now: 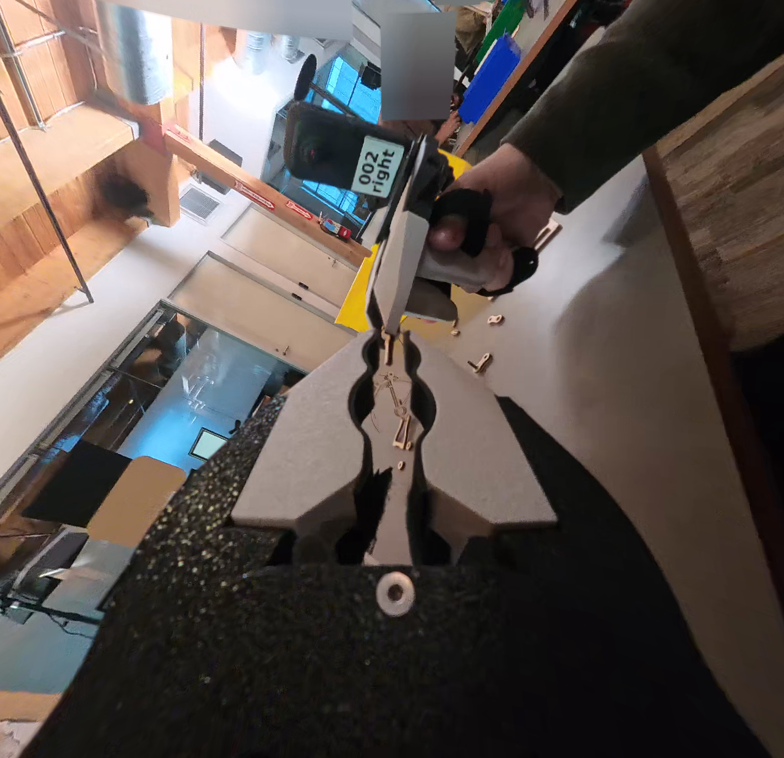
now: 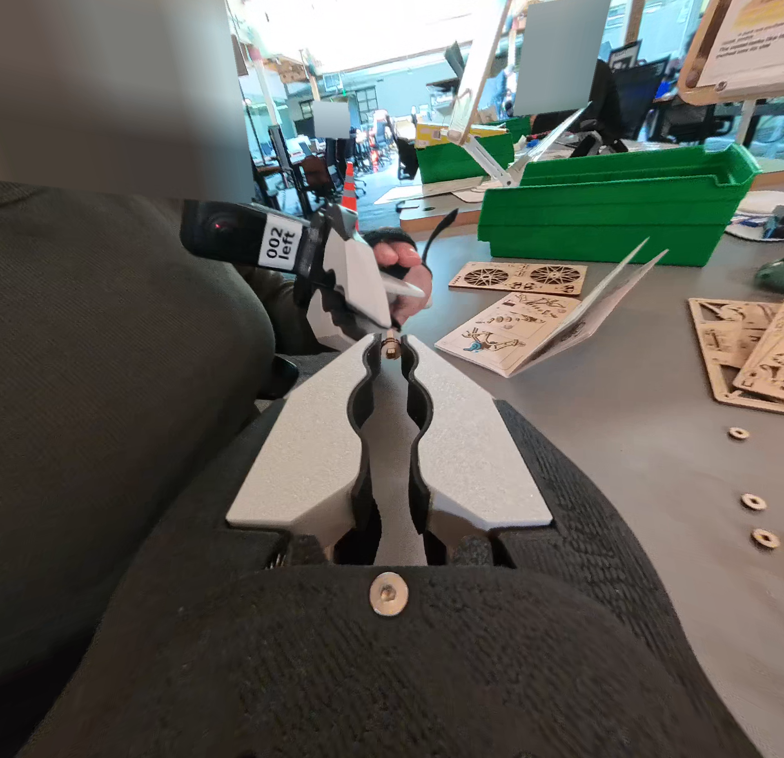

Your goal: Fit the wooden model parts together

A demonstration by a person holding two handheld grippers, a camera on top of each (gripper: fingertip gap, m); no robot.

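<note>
Both grippers are up off the grey tabletop (image 2: 594,419), tips meeting nose to nose over one tiny bit. The left gripper (image 1: 389,334) has its grey fingers nearly closed and looks clenched on a small pale wooden peg piece (image 1: 387,349) right at the tips. In the right wrist view, the right gripper (image 2: 390,339) is pinched on that small wooden piece (image 2: 390,349) too, which looks like a short stub with a darker collar from this side. The other gripper's tips sit just above it, touching or very nearly, can't tell which. Each is held by a hand (image 2: 403,271) in a black fingerless glove. On the table: an open instruction booklet (image 2: 530,330), a laser-cut wooden sheet with two spoked wheels (image 2: 519,277) behind it, more cut wooden sheets (image 2: 738,355) stacked at the right, three little wooden ring washers (image 2: 753,502) well apart from each other, and stacked green plastic bins (image 2: 615,211) at the back. Left view also shows a few loose wooden bits (image 1: 481,362) lying on the table.
</note>
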